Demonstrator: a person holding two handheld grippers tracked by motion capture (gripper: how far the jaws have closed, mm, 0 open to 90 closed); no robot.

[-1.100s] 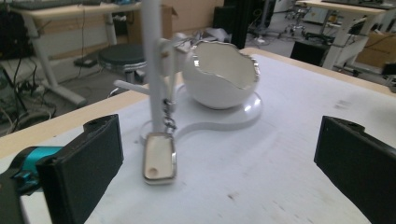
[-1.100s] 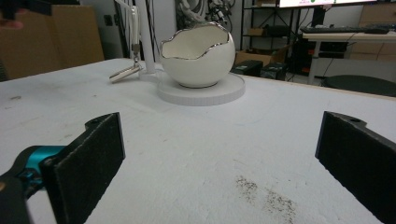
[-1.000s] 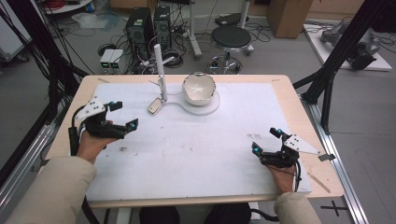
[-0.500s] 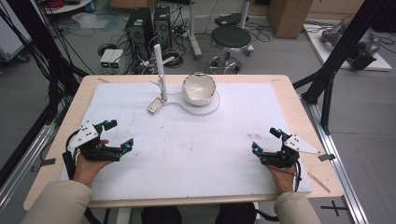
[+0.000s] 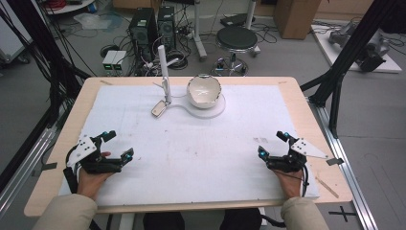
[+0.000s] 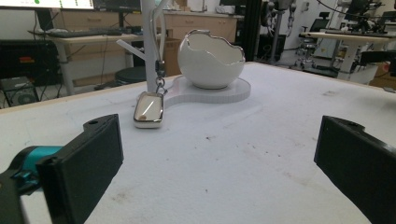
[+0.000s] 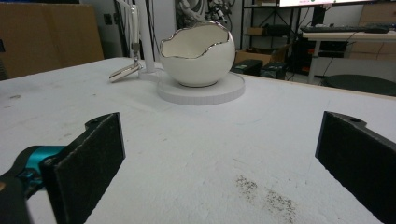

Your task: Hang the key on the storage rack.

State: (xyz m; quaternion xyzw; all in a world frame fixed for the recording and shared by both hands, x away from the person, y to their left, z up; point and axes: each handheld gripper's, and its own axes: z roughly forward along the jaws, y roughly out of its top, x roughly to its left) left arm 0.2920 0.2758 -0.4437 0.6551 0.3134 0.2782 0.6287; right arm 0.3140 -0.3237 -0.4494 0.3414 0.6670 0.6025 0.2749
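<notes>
We see left gripper (image 5: 116, 146) & right gripper (image 5: 273, 143) near worktop (image 5: 191, 163) front corners, jaws spread wide, holding nothing.

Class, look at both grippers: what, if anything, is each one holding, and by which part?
Nothing is held. The left gripper and the right gripper both rest open on the table, jaws apart with nothing between them.

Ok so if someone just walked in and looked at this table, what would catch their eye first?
Probably the white eggshell-shaped bowl with its jagged silver rim, on a round white base at the table's far middle. Beside it a silver pendant hangs on a chain from a white post. Near the front edge, the left gripper and right gripper sit open.
</notes>
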